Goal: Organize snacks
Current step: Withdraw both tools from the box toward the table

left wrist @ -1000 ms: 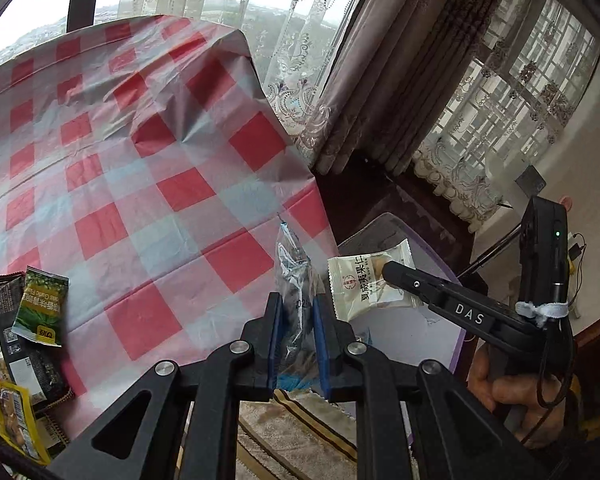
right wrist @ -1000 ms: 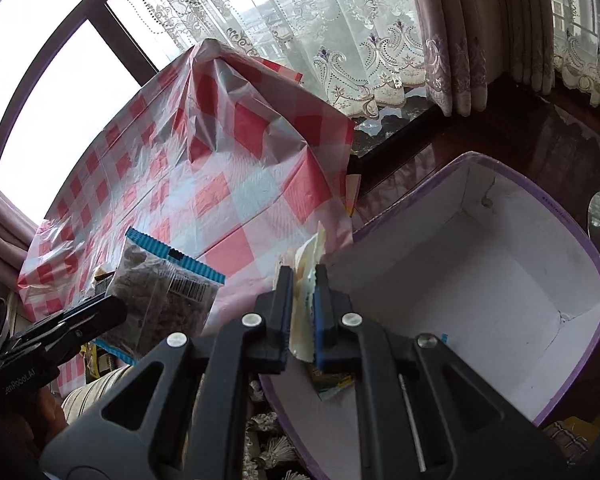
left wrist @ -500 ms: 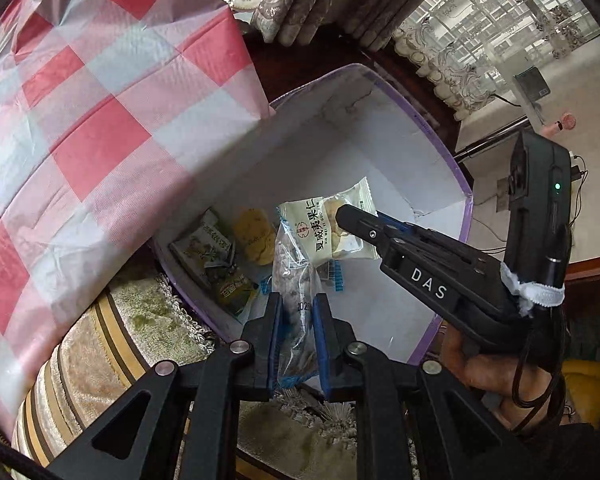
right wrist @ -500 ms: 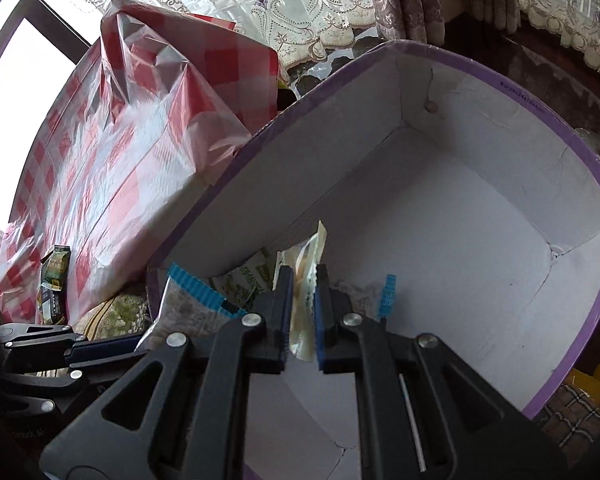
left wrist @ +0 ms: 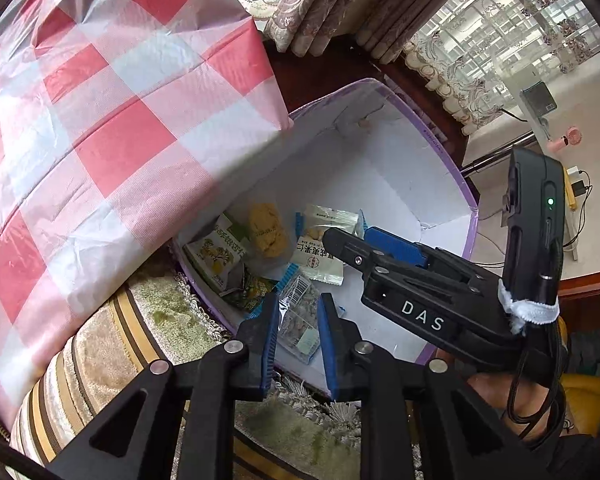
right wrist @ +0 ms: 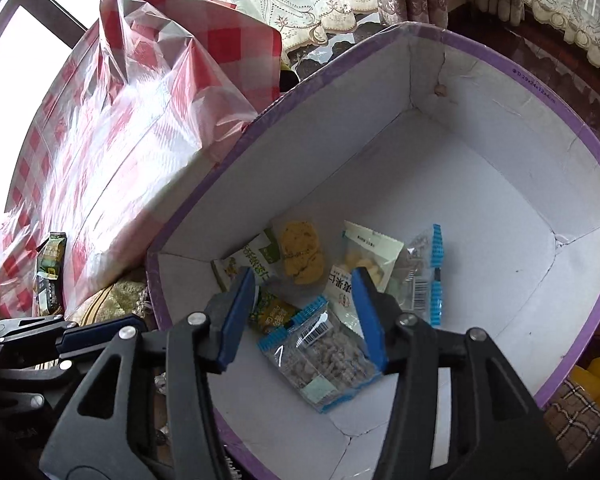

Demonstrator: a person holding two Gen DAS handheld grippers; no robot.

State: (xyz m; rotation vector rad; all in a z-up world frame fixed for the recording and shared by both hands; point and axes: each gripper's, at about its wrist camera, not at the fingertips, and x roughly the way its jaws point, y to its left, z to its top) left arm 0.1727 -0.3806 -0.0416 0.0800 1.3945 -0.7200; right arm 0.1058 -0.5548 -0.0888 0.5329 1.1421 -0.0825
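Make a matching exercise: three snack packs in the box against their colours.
Things:
1. cookie pack
2. nut pack
3. pack in the near corner

Colours:
A. clear with blue ends
B. green and white
C. clear over a yellow biscuit

Pairs: 1-C, 2-A, 3-B. All lie in the purple box.

Red-and-white checked tablecloth (left wrist: 120,120), purple-rimmed white box (right wrist: 480,208), blue-edged clear packet (right wrist: 324,356), yellow cookie (right wrist: 302,254)
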